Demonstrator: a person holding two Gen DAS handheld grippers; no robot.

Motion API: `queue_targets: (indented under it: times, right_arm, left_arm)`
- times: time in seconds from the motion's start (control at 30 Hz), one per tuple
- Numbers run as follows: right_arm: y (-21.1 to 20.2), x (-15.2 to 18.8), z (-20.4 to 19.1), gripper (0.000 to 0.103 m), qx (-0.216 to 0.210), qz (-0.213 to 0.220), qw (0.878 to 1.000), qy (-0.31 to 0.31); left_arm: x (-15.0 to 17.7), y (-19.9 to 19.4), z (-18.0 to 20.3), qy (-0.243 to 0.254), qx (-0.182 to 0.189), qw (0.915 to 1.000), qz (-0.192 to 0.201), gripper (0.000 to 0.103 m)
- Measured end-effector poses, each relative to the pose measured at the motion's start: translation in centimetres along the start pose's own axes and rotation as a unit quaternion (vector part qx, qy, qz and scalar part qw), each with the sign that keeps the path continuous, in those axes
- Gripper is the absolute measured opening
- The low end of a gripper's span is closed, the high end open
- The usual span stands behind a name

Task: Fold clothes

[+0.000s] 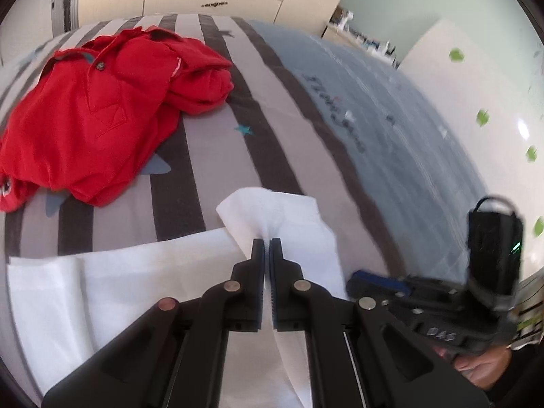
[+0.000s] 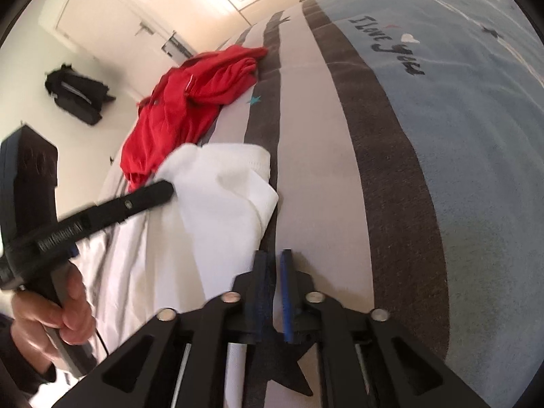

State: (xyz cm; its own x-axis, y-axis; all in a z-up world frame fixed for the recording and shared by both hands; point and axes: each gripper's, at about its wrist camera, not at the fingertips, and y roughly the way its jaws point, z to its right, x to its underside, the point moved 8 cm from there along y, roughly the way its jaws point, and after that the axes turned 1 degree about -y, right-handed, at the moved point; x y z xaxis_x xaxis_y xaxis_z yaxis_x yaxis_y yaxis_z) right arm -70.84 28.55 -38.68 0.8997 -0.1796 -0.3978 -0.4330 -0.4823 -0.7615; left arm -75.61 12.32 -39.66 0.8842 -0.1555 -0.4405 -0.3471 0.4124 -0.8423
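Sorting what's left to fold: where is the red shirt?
The red shirt lies crumpled on the striped bedspread, upper left in the left wrist view, beyond the white garment.

The bedcover (image 1: 217, 156) has dark grey and pale grey stripes with small teal and slate-blue stars; one side is light blue with dark script lettering. The shirt (image 1: 91, 108) is bright red, its collar edged in teal. The cloth (image 1: 136, 278) is plain white. Both grippers are black with blue pads (image 2: 287, 292). The wall (image 1: 476, 102) is white with green spots.
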Motion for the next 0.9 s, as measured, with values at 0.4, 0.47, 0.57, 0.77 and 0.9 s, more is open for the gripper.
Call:
queue_targets:
  times: [0.4,0.47,0.57,0.77,0.9]
  right_arm:
    - [2.9,-3.2,-0.9,0.004,0.030,-0.009,0.999,-0.021]
    - [2.8,-3.7,-0.6,0.004,0.041,-0.012,0.999,-0.027]
    - [2.4,-4.1,-0.9,0.003,0.049,-0.010,0.997,-0.052]
    - [1.6,-6.2,-1.2,0.002,0.071,-0.001,0.995,-0.076]
    - [1.0,-6.2,-1.6,0.002,0.079,0.006,0.993,-0.084]
  left_arm:
    - [3.6,-2.7,-1.9,-0.081,0.019,0.9965,0.013,0.019]
    - [4.8,-3.4,-1.5,-0.079,0.027,0.9964,0.014,0.019]
    - [7.0,-4.1,-0.6,-0.063,0.022,0.9977,0.011,0.019]
    - [10.7,-5.9,-1.3,-0.090,0.011,0.9959,0.009,0.019]
    - [13.1,-7.6,-2.7,-0.110,-0.001,0.9939,0.011,0.019]
